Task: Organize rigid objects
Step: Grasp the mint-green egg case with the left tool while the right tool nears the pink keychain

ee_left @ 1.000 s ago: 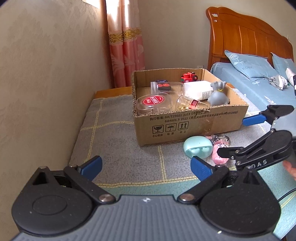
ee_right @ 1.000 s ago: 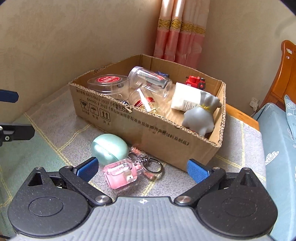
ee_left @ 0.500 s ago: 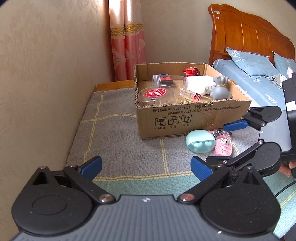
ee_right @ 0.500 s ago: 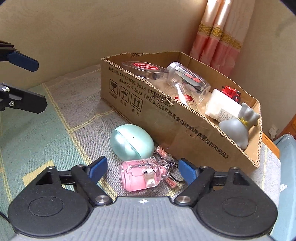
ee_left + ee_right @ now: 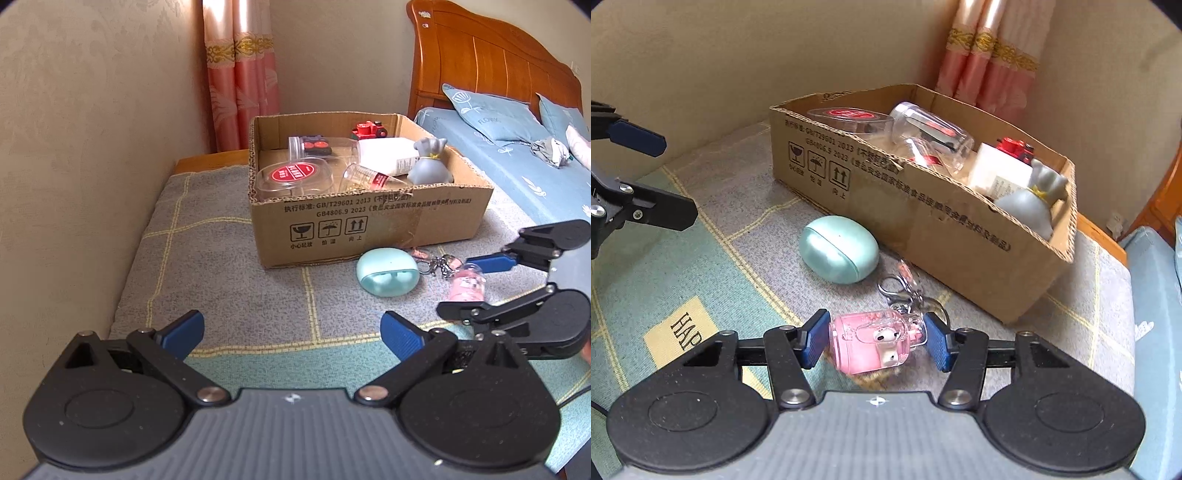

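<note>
Outside one box, right fingers bracket one keychain; left gripper released.

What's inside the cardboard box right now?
In the cardboard box: a red-lidded clear tub, two clear jars lying down, a white bottle, a grey figurine and a red toy. The floor beneath them is hidden.

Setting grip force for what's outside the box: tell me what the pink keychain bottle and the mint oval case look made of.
Pink bottle-shaped keychain: apparently clear hard plastic, glossy, with pink contents showing through; its ring looks like shiny metal.
Mint-green oval case: probably smooth moulded plastic, satin sheen, with a seam around it.
</note>
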### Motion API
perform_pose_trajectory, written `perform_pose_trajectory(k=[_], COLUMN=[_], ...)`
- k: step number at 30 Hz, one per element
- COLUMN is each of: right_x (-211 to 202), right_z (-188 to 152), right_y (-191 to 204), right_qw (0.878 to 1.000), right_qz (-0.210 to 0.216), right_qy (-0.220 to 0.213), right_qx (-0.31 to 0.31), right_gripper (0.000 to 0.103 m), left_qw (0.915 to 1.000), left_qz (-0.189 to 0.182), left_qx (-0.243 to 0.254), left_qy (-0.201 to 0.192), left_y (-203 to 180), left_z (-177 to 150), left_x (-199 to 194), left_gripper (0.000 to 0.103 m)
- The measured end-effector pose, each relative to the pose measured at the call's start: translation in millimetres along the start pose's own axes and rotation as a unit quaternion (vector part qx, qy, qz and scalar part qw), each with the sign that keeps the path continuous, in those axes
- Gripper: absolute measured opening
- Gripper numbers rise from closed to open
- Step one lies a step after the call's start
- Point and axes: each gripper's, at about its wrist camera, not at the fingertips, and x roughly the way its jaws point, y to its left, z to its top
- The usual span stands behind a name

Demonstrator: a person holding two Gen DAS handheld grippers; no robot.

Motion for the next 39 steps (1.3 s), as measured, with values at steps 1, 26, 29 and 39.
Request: perform_pose_trajectory(k=[1, 26, 29, 39], right_x=[-3.3, -29.4, -29.9, -30.4], right_z=[-4.1, -60.6, -62.0, -64.0], right_y=[-1.8, -16.7, -16.4, -16.3], right_qw=[1.000, 0.993, 0.992, 0.992], right_qz=[-0.009, -0.019, -0.020, -0.021], right_qy=[0.003, 0.011, 0.008, 0.003], right_qx=[0.011, 0.120, 0.121, 0.121], right_gripper=[0.060, 0.103, 0.103, 0.103], left_qw=[1.0000, 0.9962, 0.9967, 0.9978], left_qz=[-0.001, -0.043, -0.040, -0.027], left_qx=[0.001, 0.071, 0.057, 0.010], left_qy=[0.001, 0.027, 0.040, 0.060], left_y=[-0.9, -66.7, -68.1, -45.1], left_z=[0.2, 33.3, 35.7, 27.6], left_x=[1.0, 77.8, 89.9, 97.8], left_gripper=[0.101, 0.101, 0.101, 0.102])
